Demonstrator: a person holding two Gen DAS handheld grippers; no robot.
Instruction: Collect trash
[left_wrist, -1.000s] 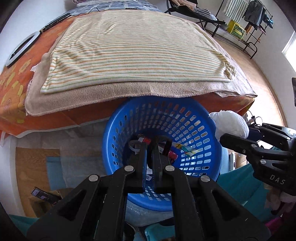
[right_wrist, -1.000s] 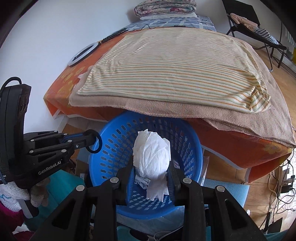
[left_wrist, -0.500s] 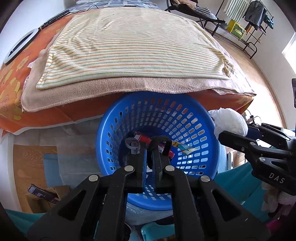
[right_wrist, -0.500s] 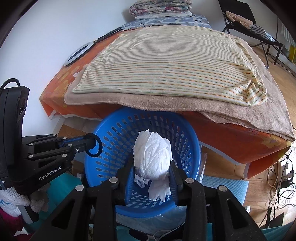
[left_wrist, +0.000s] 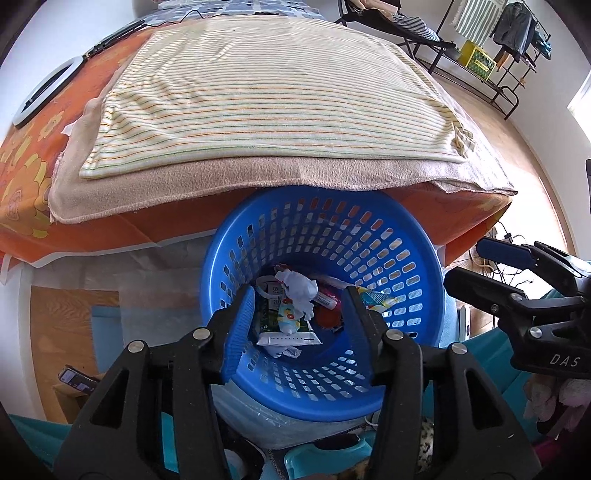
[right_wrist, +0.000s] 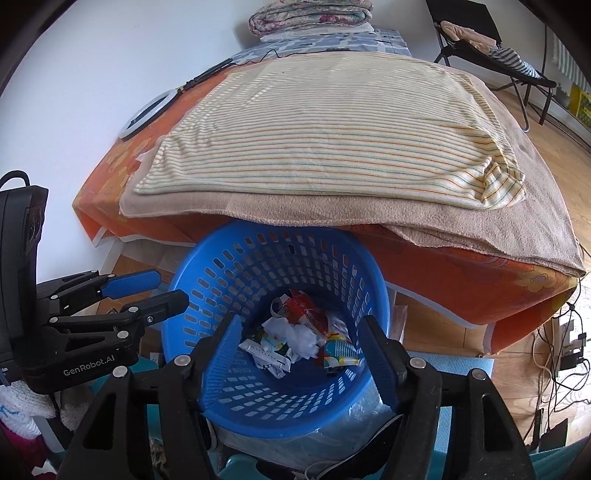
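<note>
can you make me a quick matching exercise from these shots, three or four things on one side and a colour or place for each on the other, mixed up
Things:
1. round perforated plastic basket
2. crumpled white tissue wad
3. striped cream cloth
4. white ring-shaped light

Place or colour:
A. spread on top of the beige blanket
B. blue
C. lying among wrappers at the basket bottom
D. on the orange flowered sheet near the wall

Pairs: 1-B, 2-C, 3-A, 4-D
</note>
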